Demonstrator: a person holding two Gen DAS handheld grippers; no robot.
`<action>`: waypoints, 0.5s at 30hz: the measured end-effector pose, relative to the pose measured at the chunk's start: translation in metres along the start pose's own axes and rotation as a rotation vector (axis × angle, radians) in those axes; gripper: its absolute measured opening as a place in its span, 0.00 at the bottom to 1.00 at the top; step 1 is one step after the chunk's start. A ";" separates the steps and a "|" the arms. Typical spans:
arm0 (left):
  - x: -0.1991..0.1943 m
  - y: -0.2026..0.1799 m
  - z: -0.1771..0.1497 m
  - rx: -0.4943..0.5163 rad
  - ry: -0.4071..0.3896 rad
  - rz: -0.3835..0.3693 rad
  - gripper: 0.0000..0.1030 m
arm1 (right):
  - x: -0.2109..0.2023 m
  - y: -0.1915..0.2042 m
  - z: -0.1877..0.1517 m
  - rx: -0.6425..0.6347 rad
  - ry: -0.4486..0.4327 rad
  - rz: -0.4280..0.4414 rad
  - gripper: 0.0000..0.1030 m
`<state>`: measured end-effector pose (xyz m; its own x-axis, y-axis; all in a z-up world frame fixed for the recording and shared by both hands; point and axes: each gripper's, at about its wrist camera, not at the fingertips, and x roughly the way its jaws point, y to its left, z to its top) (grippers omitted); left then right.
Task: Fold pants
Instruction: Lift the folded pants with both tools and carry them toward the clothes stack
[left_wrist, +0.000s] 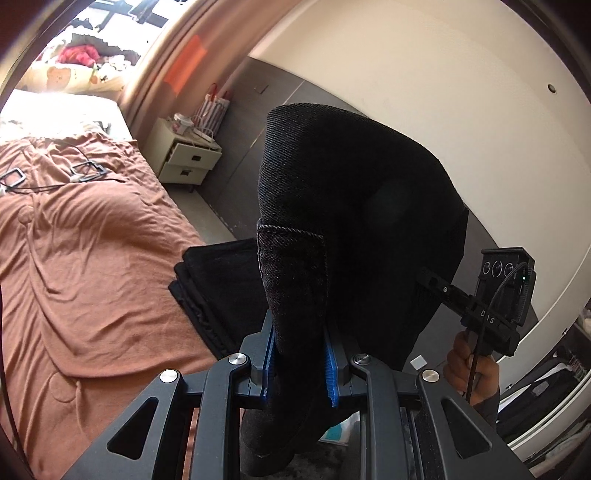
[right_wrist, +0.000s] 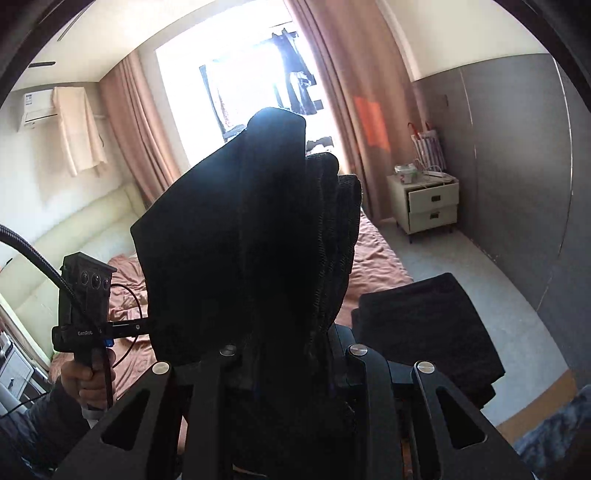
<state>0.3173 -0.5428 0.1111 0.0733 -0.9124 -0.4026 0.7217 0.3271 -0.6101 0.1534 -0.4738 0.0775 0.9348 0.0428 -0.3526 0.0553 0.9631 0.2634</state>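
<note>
Black pants (left_wrist: 354, 206) held up in the air between both grippers, over the bed edge.

Left wrist view: left gripper (left_wrist: 301, 363) clamped on a thick fold of pants between blue pads (left_wrist: 330, 373); right gripper (left_wrist: 432, 282) at 3 o'clock, tips buried in the cloth, hand (left_wrist: 471, 363) on its handle. Folded black pile (left_wrist: 218, 291) at 9 o'clock on the brown bedsheet (left_wrist: 92, 240); nightstand (left_wrist: 184, 155) at 11.
Right wrist view: right gripper (right_wrist: 291, 354) closed on bunched pants (right_wrist: 255, 236); left gripper (right_wrist: 146, 326) at 9 o'clock, gripping the far edge. Pile (right_wrist: 428, 332) at 3 o'clock, nightstand (right_wrist: 424, 201) at 2.

Two claws, one held pants (left_wrist: 354, 206), one folded stack (right_wrist: 424, 325), one nightstand (right_wrist: 424, 201).
</note>
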 end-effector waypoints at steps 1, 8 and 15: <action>0.012 -0.001 0.002 0.005 0.012 -0.010 0.23 | -0.002 0.001 0.001 0.001 0.001 -0.014 0.21; 0.082 -0.008 0.016 0.010 0.069 -0.081 0.23 | -0.018 0.005 0.001 0.018 0.003 -0.108 0.21; 0.138 -0.003 0.024 -0.004 0.098 -0.141 0.23 | -0.025 0.015 0.001 0.041 0.007 -0.186 0.20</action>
<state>0.3414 -0.6755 0.0736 -0.0957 -0.9210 -0.3775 0.7175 0.1991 -0.6675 0.1310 -0.4604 0.0916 0.9047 -0.1325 -0.4050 0.2410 0.9429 0.2298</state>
